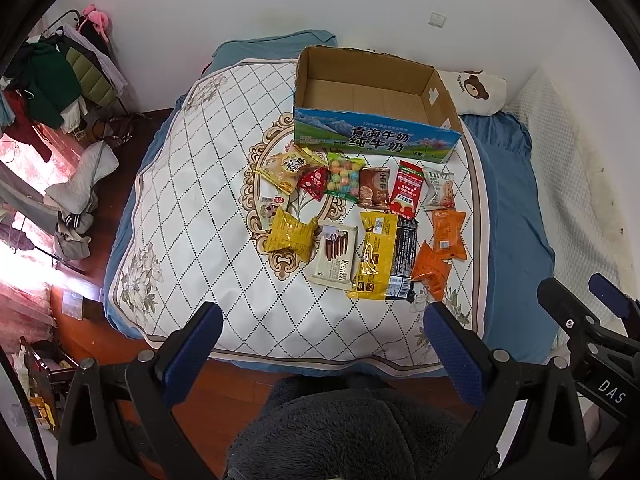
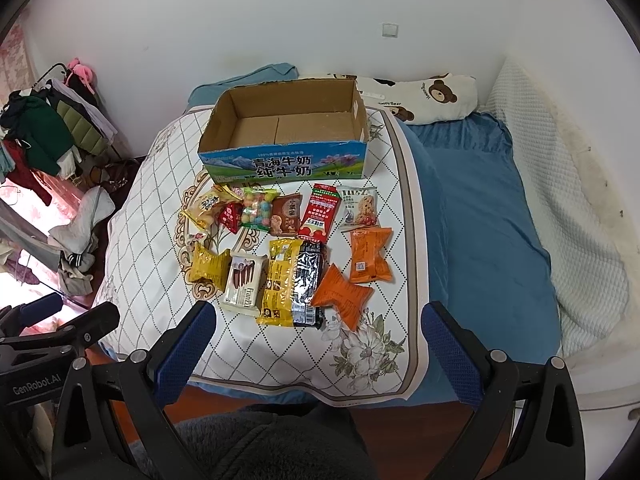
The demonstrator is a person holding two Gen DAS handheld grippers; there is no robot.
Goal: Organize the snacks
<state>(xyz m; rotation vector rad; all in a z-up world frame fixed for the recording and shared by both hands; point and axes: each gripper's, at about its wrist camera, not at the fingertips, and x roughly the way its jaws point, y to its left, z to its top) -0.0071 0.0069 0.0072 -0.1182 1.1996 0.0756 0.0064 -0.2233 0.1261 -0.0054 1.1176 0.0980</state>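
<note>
Several snack packets lie on a white patterned mat (image 1: 192, 208) on the bed: a yellow packet (image 1: 290, 236), a white Franzzi wafer pack (image 1: 335, 254), a long yellow bag (image 1: 374, 256) on a black bag (image 1: 404, 260), two orange packets (image 1: 430, 270), a red pack (image 1: 407, 189). An empty open cardboard milk box (image 1: 376, 136) stands behind them; it also shows in the right wrist view (image 2: 288, 166). My left gripper (image 1: 322, 314) is open and empty, held above the bed's near edge. My right gripper (image 2: 318, 314) is open and empty, just short of the orange packet (image 2: 342, 298).
A bear-print pillow (image 2: 432, 94) and blue sheet (image 2: 480, 208) lie right of the mat. A loaded clothes rack (image 1: 60, 80) and clothes on the wood floor (image 1: 80, 188) are on the left. A white wall stands behind the bed.
</note>
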